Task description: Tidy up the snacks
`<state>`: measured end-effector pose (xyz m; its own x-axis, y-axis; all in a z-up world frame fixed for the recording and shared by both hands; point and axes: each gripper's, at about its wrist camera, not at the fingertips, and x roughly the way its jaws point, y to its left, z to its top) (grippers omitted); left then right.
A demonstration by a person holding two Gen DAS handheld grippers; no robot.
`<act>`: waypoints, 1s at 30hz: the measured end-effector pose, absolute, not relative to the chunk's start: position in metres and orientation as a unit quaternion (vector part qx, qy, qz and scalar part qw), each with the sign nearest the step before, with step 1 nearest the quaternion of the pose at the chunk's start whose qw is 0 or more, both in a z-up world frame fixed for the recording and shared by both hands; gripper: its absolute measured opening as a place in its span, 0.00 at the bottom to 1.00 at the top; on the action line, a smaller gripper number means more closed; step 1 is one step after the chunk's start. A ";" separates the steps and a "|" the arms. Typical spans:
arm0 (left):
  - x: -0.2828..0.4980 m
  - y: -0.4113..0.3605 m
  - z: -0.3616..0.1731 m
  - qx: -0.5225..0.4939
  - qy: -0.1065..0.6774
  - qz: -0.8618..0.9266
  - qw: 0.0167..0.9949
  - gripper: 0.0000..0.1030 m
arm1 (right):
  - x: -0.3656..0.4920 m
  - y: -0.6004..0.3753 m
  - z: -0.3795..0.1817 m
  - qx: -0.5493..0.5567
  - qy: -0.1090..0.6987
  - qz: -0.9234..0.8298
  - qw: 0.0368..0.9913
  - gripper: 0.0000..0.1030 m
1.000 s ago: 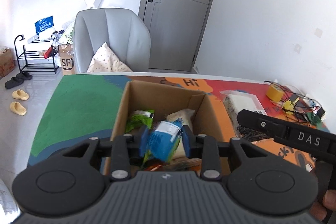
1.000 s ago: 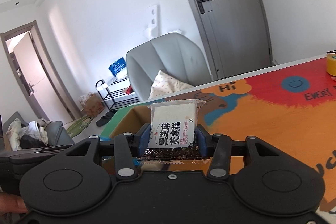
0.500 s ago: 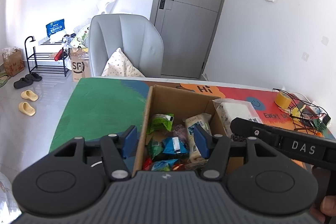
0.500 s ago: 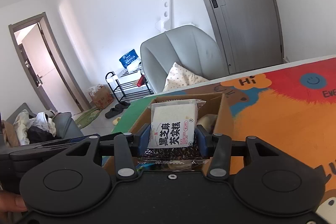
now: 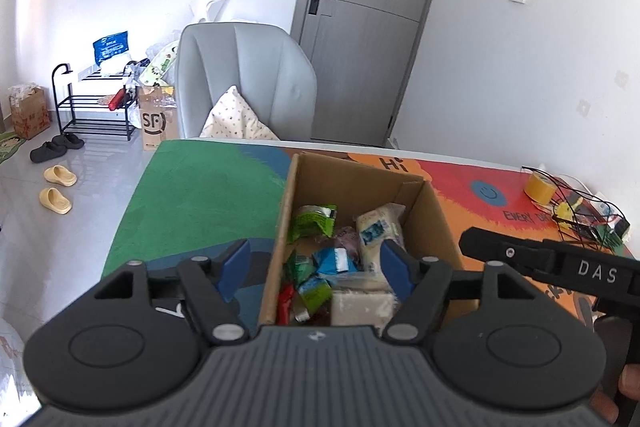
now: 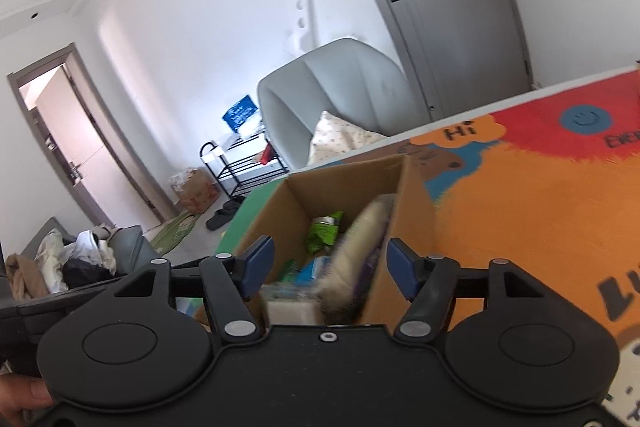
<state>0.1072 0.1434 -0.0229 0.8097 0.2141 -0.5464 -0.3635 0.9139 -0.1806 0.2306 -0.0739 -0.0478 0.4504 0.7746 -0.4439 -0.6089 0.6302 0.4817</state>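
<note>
An open cardboard box (image 5: 360, 183) stands on the colourful mat and holds several snack packets, among them a green one (image 5: 312, 223), a blue one (image 5: 334, 261) and a pale block (image 5: 360, 307) at the near end. My left gripper (image 5: 316, 267) hovers over the box's near left wall; its jaws are opening with nothing pressed between them. My right gripper (image 6: 330, 263) is over the same box (image 6: 344, 167). Its jaws are opening too, and a pale packet (image 6: 356, 255), blurred by motion, drops between them into the box, free of both pads.
A yellow tape roll (image 5: 538, 187) and a tangle of wires (image 5: 588, 219) lie at the mat's far right. Beyond the table are a grey chair (image 5: 244, 79) with a cushion, a shoe rack (image 5: 96, 107) and a grey door. Orange mat (image 6: 540, 207) lies bare to the box's right.
The left gripper let go of the blue packet, which now lies in the box, and spread wide. The right gripper moved over the box and released its white packet.
</note>
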 end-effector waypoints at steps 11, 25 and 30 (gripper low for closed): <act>0.105 0.113 -0.029 -0.127 0.288 0.127 0.941 0.83 | 0.218 -0.117 -0.052 0.134 0.324 0.381 0.855 0.75; 0.095 0.082 -0.028 -0.111 0.312 0.109 0.937 0.94 | 0.200 -0.176 -0.052 0.150 0.307 0.324 0.882 1.00; 0.090 0.072 -0.021 -0.100 0.315 0.109 0.938 0.95 | 0.196 -0.192 -0.052 0.157 0.315 0.307 0.884 1.00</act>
